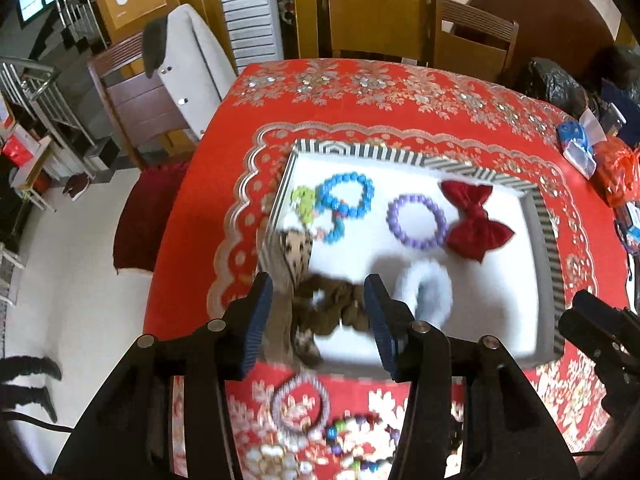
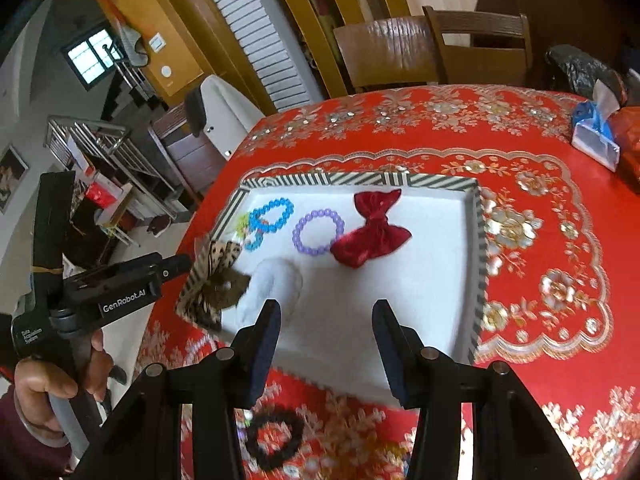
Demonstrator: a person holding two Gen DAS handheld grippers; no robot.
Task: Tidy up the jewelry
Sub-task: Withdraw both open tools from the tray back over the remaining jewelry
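Jewelry sorting, snapshot from both wrist cams. Got a white tray with a striped rim sitting on the bench, red flowery cloth all over it.

Inside the tray:
- blue bead bracelet up by the far-left corner, touching a small green beaded piece
- purple bead bracelet around the middle, just beside a red velvet bow on its right
- white fluffy scrunchie closer to the near edge
- brown scrunchie in the near-left corner, right against a leopard-print bow that hangs over the left rim

Pretty blurry around that corner, so can't tell exactly how those two overlap.

Outside the tray, on the bench's near edge: clear bead bracelet, a jumble of mixed coloured beads just beside it, and a black scrunchie, seen only in the right cam.

Left tool: jaws apart, nothing pinched, hovering above the brown scrunchie without touching it. Also visible in the right cam, gripped by a hand.

Right tool: jaws apart too, empty, up over the tray's near edge with only white tray floor between the fingers.
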